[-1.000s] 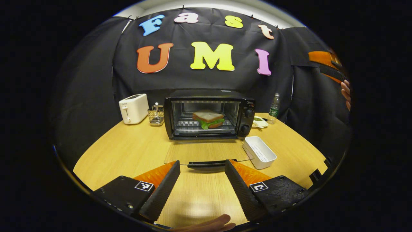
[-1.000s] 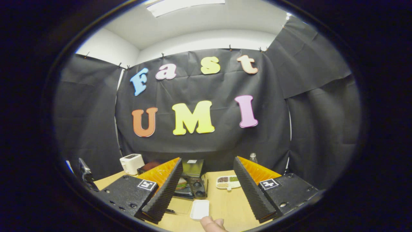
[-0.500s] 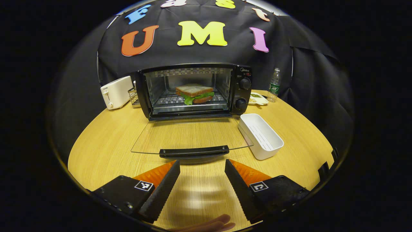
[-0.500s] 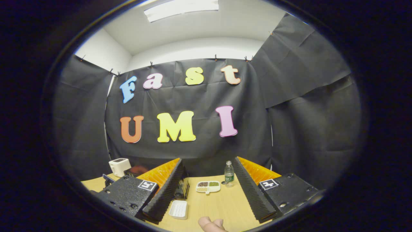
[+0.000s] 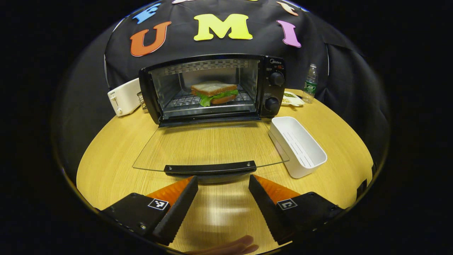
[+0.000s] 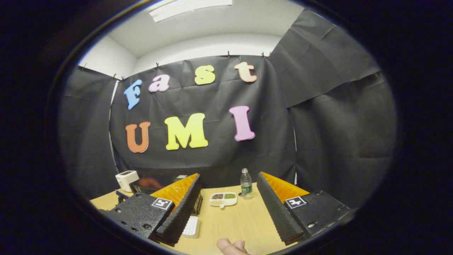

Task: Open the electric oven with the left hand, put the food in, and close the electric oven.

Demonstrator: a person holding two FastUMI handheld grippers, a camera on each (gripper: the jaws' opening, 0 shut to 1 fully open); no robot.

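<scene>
Left gripper view, my left gripper (image 5: 222,184) spread wide just short of the door handle (image 5: 210,168), glass door (image 5: 208,147) folded flat on the wooden table (image 5: 109,156), sandwich (image 5: 213,92) on the toaster oven (image 5: 212,88) rack, white tray (image 5: 298,146) beside, my right gripper (image 6: 228,193) also wide, raised over the table.

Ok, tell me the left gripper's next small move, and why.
Probably ease the open left gripper forward under the door handle and lift: the sandwich already sits on the oven rack, and the glass door lies flat open.
</scene>
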